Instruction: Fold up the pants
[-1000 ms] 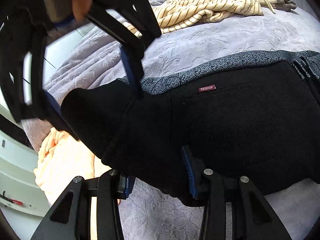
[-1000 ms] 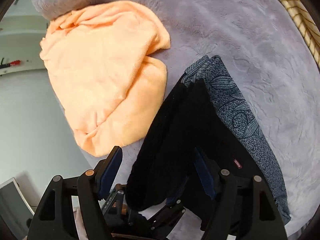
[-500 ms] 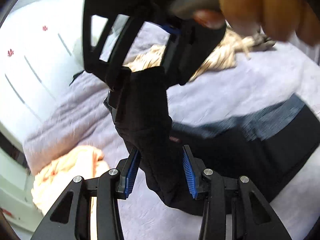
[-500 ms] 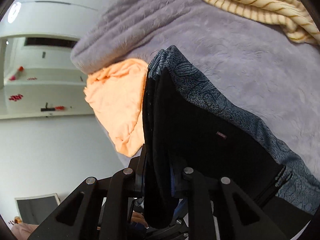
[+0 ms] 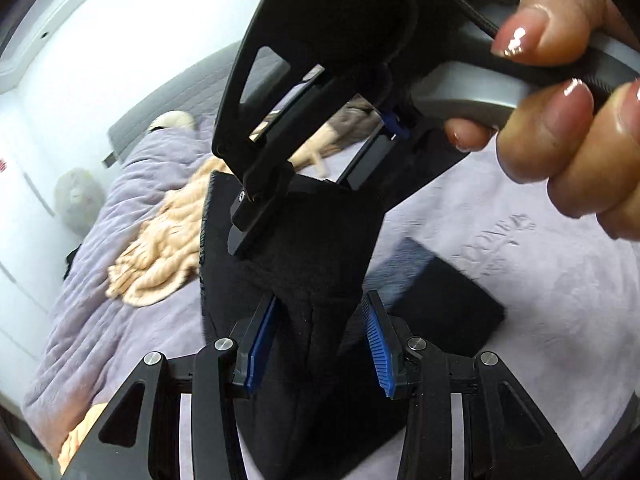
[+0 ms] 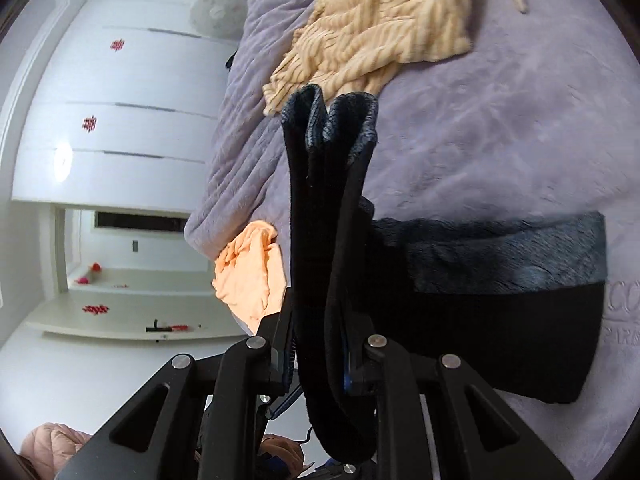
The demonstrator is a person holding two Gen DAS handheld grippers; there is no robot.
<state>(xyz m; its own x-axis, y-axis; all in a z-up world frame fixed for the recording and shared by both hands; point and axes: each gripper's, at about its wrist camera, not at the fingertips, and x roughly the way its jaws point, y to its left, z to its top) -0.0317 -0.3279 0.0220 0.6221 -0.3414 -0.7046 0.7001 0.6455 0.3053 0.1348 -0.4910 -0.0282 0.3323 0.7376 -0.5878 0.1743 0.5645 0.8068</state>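
Note:
The black pants [image 5: 320,264] with a blue patterned waistband hang lifted at one end. My left gripper [image 5: 318,344] is shut on a thick bunch of the black cloth between its blue pads [image 5: 378,348]. Just above and beyond it a person's hand [image 5: 560,128] holds the right gripper, also clamped on the pants. In the right wrist view my right gripper [image 6: 318,356] is shut on the folded edge, which stands up between the fingers to the waistband end [image 6: 332,120]. The rest of the pants [image 6: 500,328] lies flat on the bed to the right.
A lilac plush blanket [image 6: 500,128] covers the bed. A cream striped garment [image 6: 372,36] lies at the far side, and an orange towel [image 6: 248,276] sits at the bed's edge. White wardrobe doors [image 6: 120,120] and a shelf stand beyond the bed.
The right gripper has shut on the pants' edge. Both grippers have lifted that end off the bed and swung it over the part that still lies flat.

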